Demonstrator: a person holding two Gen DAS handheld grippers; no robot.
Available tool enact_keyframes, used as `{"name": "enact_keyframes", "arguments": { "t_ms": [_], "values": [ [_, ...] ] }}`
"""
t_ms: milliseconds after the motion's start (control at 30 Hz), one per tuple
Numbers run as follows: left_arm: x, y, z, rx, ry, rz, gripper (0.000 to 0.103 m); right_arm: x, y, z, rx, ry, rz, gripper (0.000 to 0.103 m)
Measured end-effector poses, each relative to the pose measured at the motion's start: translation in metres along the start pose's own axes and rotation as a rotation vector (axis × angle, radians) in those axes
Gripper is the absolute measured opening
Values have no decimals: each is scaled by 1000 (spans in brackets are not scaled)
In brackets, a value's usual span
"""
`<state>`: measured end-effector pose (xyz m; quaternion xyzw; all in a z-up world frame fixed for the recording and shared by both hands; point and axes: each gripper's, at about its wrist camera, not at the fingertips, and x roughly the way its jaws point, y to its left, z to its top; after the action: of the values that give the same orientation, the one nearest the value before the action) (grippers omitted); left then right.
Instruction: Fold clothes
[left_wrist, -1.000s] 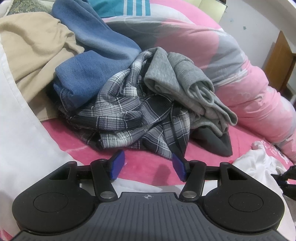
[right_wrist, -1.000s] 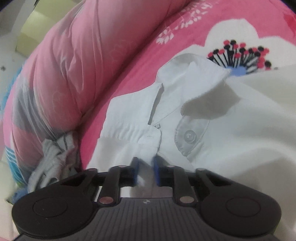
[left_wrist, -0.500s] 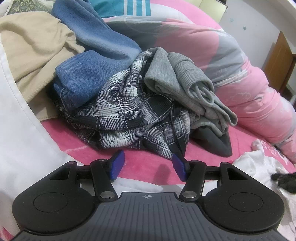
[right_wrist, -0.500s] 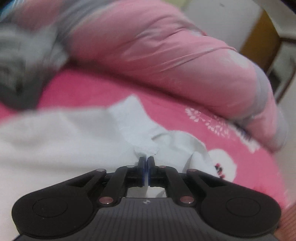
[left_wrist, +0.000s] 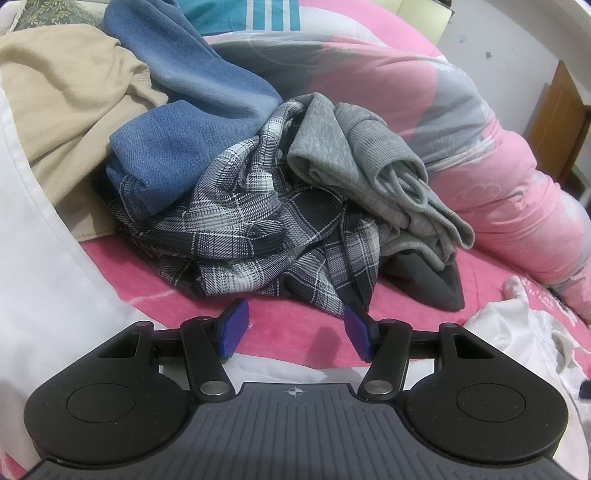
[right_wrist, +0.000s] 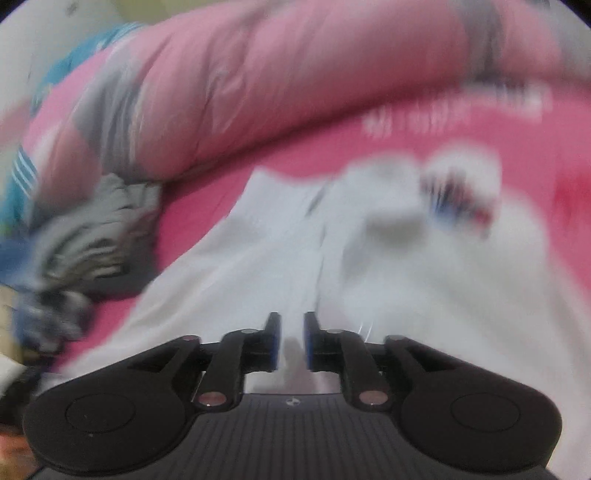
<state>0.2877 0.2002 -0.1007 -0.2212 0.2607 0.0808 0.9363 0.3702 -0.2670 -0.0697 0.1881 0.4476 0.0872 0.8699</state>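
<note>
A white shirt (right_wrist: 295, 266) lies spread on the pink bed, blurred by motion in the right wrist view. My right gripper (right_wrist: 292, 341) hovers over it; its jaws are opening, and a narrow gap shows between the blue pads with no cloth pinched in it. In the left wrist view the same white shirt (left_wrist: 44, 295) runs along the left edge and under the tool. My left gripper (left_wrist: 295, 326) stands open above the pink sheet with nothing between its fingers. Just beyond it lies a pile of a plaid shirt (left_wrist: 258, 229), grey sweatpants (left_wrist: 373, 166) and blue jeans (left_wrist: 192, 122).
A beige garment (left_wrist: 66, 110) sits at the far left of the pile. A rolled pink and grey quilt (left_wrist: 480, 155) runs along the back of the bed. A crumpled white cloth (left_wrist: 517, 332) lies at the right. A wooden cabinet (left_wrist: 554, 122) stands by the wall.
The right gripper was shut on the white shirt's edge half a second ago; its pads have now parted off the cloth, and its view has swung and risen. The left gripper has not moved.
</note>
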Motion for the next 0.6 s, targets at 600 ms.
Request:
{"name": "enact_keyframes", "arguments": {
  "t_ms": [600],
  "values": [
    [2, 0, 1, -3, 2, -3, 58, 14, 6, -25, -2, -25, 8, 0]
  ]
}}
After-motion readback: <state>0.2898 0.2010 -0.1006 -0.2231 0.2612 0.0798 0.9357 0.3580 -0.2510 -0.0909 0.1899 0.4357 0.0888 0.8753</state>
